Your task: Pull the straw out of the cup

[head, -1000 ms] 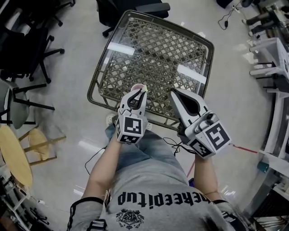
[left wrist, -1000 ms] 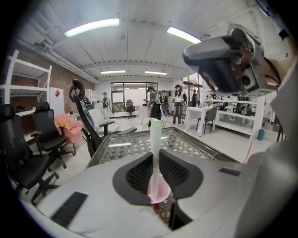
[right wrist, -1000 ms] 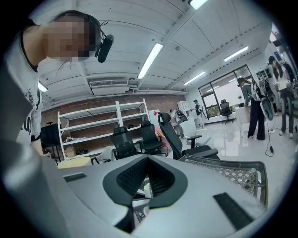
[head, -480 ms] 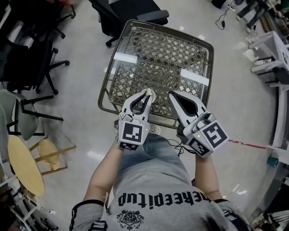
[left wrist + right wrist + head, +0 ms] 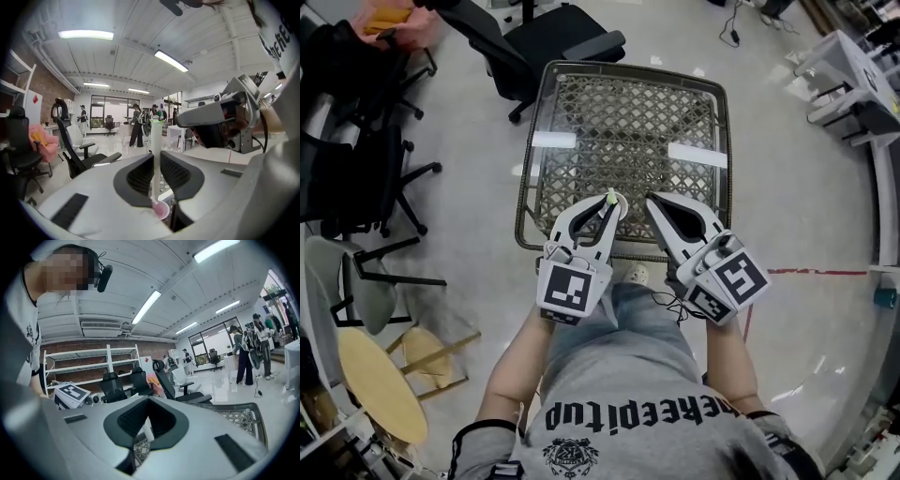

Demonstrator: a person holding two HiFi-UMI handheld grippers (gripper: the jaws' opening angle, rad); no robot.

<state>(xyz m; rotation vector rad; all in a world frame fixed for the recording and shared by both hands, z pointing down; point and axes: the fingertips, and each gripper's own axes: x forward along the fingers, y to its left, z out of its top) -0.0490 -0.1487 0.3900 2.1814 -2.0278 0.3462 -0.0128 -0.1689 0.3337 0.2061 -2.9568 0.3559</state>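
Observation:
A white straw with a green tip (image 5: 155, 154) stands upright between the jaws of my left gripper (image 5: 156, 153), which is shut on it. The straw's lower end sits at the mouth of a small pink cup (image 5: 161, 210), seen below the jaws. In the head view the left gripper (image 5: 607, 208) hovers over the near edge of the table, and the straw's green tip (image 5: 610, 197) pokes out at its fingertips. My right gripper (image 5: 652, 201) hangs just to the right with its tips together and nothing between them. Its own view shows the right gripper (image 5: 149, 400) the same way.
The table (image 5: 628, 112) has a wicker weave under a glass top and a metal frame. Black office chairs (image 5: 534, 42) stand beyond and to the left of it, and a round wooden stool (image 5: 380, 375) is at the lower left. White shelving (image 5: 853, 66) fills the right.
My left gripper has risen with the straw in it, and it has drawn back toward the table's near edge. The right gripper has shifted a little alongside it.

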